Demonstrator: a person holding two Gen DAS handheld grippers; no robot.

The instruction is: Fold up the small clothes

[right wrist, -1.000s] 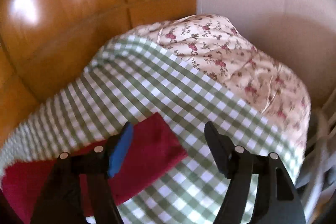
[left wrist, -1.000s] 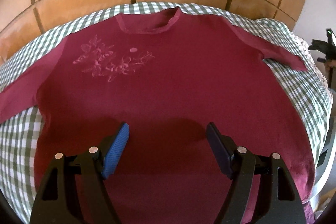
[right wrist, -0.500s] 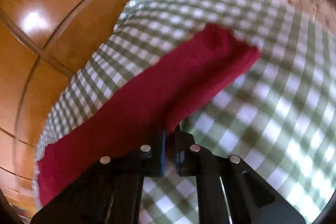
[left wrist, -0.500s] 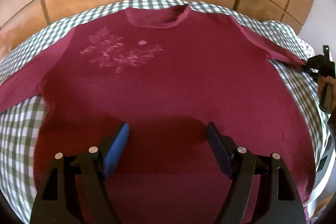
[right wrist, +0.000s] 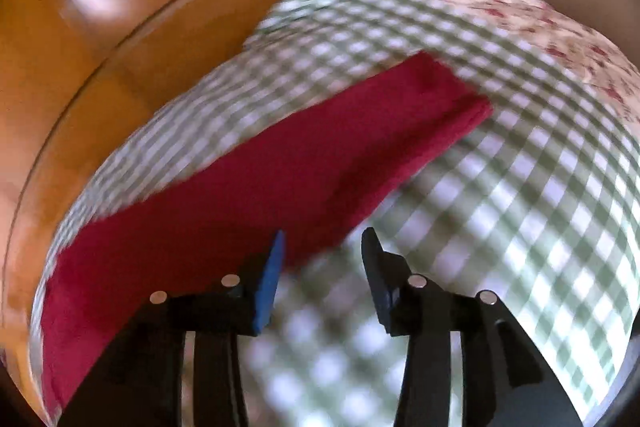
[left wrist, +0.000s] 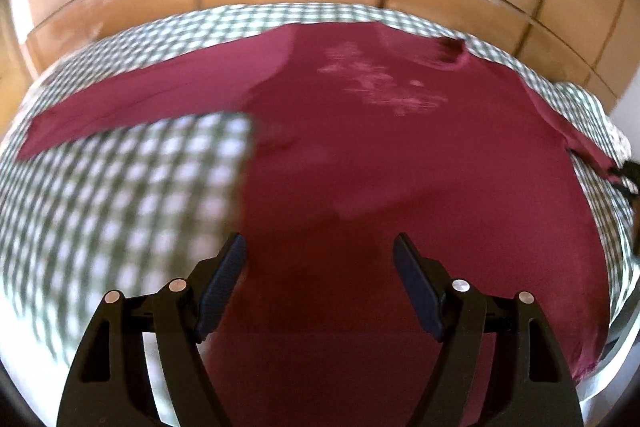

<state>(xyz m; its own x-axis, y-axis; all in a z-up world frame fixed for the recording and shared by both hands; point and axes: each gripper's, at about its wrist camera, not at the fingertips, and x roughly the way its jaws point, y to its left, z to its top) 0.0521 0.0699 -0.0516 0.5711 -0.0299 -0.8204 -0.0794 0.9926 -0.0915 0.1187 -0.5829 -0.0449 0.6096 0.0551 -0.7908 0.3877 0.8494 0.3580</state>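
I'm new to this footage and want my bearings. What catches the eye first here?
A dark red long-sleeved shirt lies spread flat across a green-and-white checked cloth, pale print on its chest, sleeves out to both sides. The left gripper hangs open above its lower body; the right gripper, jaws opening, is beside one sleeve.

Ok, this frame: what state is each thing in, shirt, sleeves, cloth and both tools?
Maroon shirt: spread flat, front up, unfolded.
Right sleeve: stretched straight out on the cloth, not between the pads.
Left sleeve: stretched out flat, untouched.
Checked cloth: spread under the shirt.
Left tool: open, empty, above the shirt's lower part.
Right tool: opening, nothing gripped, sleeve edge just beyond its tips.
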